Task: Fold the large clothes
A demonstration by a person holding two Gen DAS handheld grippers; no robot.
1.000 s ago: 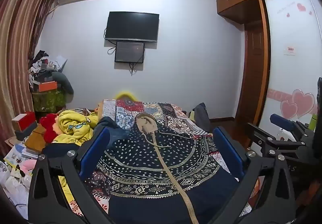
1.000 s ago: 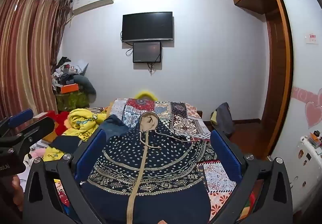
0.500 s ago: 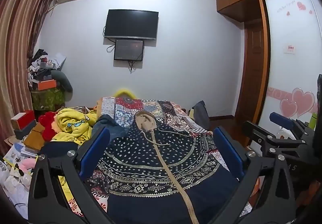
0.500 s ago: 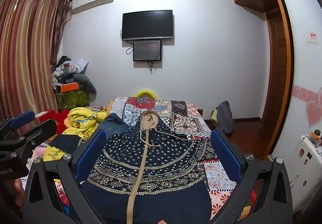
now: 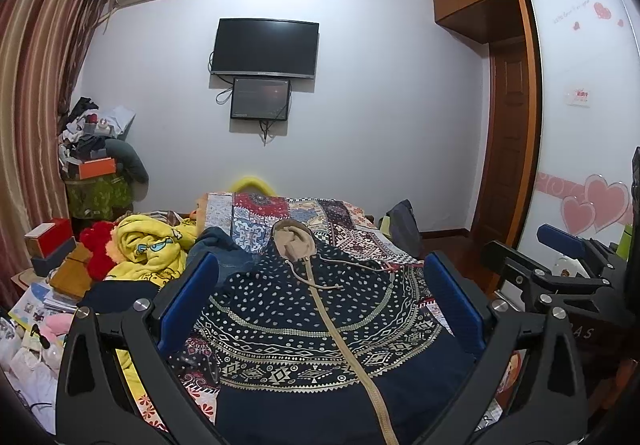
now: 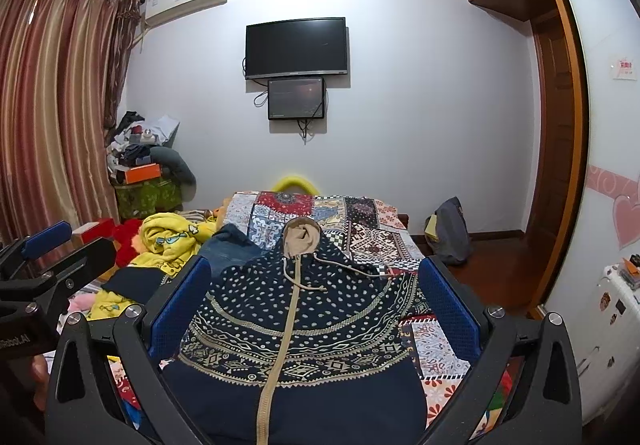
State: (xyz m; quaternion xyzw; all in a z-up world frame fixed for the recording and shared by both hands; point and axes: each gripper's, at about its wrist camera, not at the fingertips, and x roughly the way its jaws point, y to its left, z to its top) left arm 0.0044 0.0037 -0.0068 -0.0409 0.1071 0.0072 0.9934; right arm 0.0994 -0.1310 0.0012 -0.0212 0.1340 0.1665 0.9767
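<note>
On the bed point(image 5: 344, 213) with its patchwork cover, the dark patterned hoodie point(image 5: 312, 321) lies flat in the lower centre of the frame, zipped. Compared with a second ago, almost nothing has moved. The left hand-held gripper point(image 5: 320, 309) and right hand-held gripper point(image 6: 316, 305) hover wide open and empty, so folding has not started.

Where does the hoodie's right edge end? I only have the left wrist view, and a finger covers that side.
Observer: In the right wrist view the hoodie ends short of that gripper's right finger; bare patchwork quilt shows between them.
Operator: Is the right gripper holding any cloth?
Observer: No. The right gripper is open, fingers wide apart, with nothing pinched.
Operator: Anything off to the right of the bed?
Observer: A white appliance with stickers stands near the wardrobe.
</note>
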